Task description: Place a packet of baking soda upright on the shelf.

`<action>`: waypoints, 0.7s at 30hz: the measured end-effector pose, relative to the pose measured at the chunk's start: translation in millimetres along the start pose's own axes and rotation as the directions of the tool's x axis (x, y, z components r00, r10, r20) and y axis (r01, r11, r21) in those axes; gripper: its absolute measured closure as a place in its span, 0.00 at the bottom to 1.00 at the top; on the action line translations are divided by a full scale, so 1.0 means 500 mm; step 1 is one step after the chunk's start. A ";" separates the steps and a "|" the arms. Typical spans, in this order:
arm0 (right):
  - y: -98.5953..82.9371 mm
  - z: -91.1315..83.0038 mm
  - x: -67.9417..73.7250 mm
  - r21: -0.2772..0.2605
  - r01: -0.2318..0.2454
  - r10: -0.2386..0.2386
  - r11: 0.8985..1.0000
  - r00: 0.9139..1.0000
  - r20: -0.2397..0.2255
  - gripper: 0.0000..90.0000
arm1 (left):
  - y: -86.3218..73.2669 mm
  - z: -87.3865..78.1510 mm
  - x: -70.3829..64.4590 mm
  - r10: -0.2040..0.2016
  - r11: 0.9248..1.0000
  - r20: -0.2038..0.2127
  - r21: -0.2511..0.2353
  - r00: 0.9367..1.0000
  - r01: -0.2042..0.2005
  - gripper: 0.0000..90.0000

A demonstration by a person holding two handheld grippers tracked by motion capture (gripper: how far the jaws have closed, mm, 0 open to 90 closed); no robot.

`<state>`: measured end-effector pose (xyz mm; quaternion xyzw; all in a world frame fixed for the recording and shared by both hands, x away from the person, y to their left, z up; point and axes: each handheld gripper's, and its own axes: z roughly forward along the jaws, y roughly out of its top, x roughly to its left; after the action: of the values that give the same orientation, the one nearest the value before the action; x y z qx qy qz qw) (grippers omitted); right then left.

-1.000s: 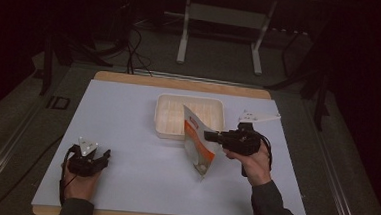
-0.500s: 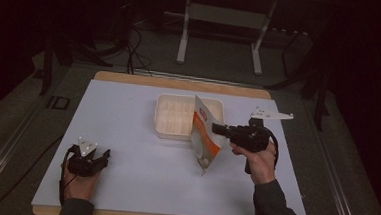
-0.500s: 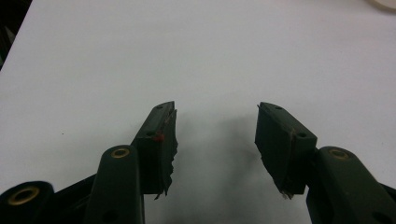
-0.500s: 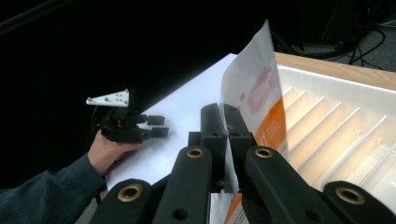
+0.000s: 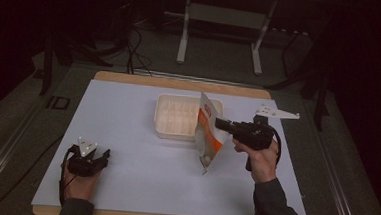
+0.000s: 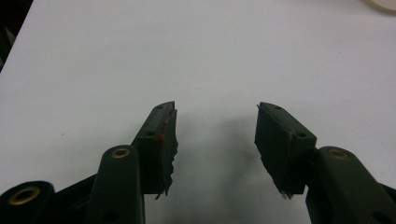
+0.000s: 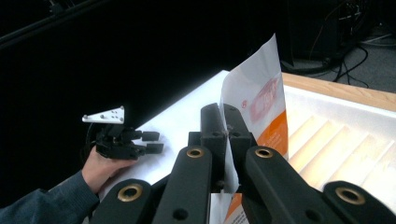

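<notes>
A white and orange pouch (image 5: 208, 133) hangs upright in the air by the right edge of the shallow white tray (image 5: 178, 117). My right gripper (image 5: 221, 123) is shut on its edge; in the right gripper view the two jaws clamp the pouch (image 7: 256, 107) with the ribbed tray (image 7: 336, 135) behind. At the table's front left my left gripper (image 5: 103, 155) rests low over the white mat, open. In the left gripper view its fingertips (image 6: 166, 126) stand wide apart over bare white surface, left gripper (image 6: 216, 135) holding nothing.
A white mat (image 5: 127, 133) covers the wooden table (image 5: 180, 82). Metal stand legs (image 5: 185, 32) and cables lie on the dark floor beyond the far edge. The other hand and its gripper (image 7: 122, 138) appear far left in the right gripper view.
My right gripper has carried the pouch up and to the right, and the pouch now hangs more upright beside the tray. The left gripper has stayed put.
</notes>
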<state>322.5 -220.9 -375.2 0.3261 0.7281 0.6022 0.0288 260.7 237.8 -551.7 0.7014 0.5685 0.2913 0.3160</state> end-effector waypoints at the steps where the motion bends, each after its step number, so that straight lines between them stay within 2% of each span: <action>1: 0.000 0.000 0.000 0.000 0.000 0.000 1.000 1.000 0.000 1.00 | 0.000 0.000 0.000 0.000 1.000 0.000 0.000 1.000 0.000 0.53; 4: 0.009 -0.006 0.004 -0.022 0.004 -0.003 1.000 1.000 0.014 1.00 | 0.000 0.000 0.000 0.002 1.000 0.000 0.001 1.000 -0.002 0.53; 9: 0.017 -0.010 0.004 -0.030 0.008 -0.007 1.000 1.000 0.022 1.00 | 0.000 0.000 0.000 0.000 1.000 0.000 0.001 1.000 0.000 0.53; 15: 0.031 -0.014 0.007 -0.052 0.018 -0.015 0.998 0.998 0.058 1.00 | 0.000 0.001 -0.001 0.003 1.000 0.000 0.003 1.000 -0.003 0.53; 21: 0.041 -0.015 -0.003 -0.067 0.000 0.005 0.998 0.997 0.073 1.00 | 0.000 0.001 -0.001 0.002 1.000 0.001 0.004 1.000 -0.002 0.53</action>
<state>329.5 -226.9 -355.4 0.3477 0.7057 0.6139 0.0655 260.9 237.5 -551.8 0.7026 0.5683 0.2905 0.3147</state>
